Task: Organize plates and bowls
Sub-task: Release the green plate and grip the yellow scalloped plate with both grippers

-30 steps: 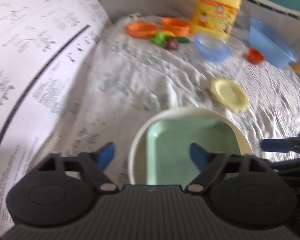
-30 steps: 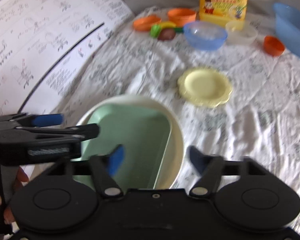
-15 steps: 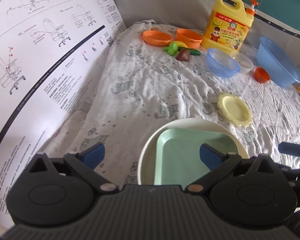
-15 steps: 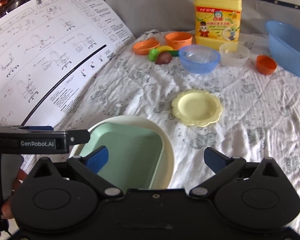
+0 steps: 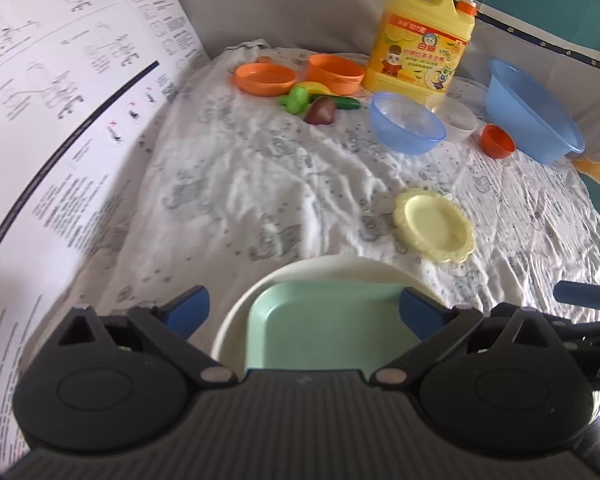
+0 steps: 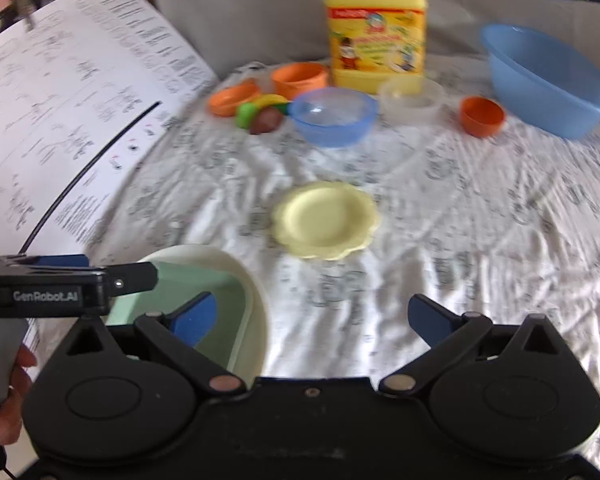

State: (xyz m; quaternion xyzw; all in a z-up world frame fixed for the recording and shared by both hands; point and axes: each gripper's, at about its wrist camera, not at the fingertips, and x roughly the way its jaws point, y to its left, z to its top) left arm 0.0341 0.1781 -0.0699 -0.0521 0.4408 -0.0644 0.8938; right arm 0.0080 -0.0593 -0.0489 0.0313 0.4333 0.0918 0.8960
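A pale green square plate (image 5: 324,328) lies inside a cream round plate (image 5: 340,268) at the near edge of the cloth. My left gripper (image 5: 304,312) hangs over them, open, its blue pads apart and touching nothing. My right gripper (image 6: 312,316) is open too, over bare cloth just right of the cream plate (image 6: 236,264). A small yellow scalloped plate (image 6: 326,220) lies in the middle. Farther back stand a blue bowl (image 6: 334,116), a clear bowl (image 6: 412,100), an orange plate (image 5: 266,79), an orange bowl (image 5: 335,74) and a small orange cup (image 6: 482,115).
A yellow detergent jug (image 5: 422,40) stands at the back, with a large blue basin (image 5: 534,112) to its right. Toy fruit and vegetables (image 5: 316,104) lie by the orange dishes. A large printed instruction sheet (image 5: 60,120) rises along the left. The left gripper's body (image 6: 60,288) shows in the right wrist view.
Both grippers opened wider and drew back from the stacked plates toward me. The right one also shifted to the right, so the cream plate now lies at its left finger.
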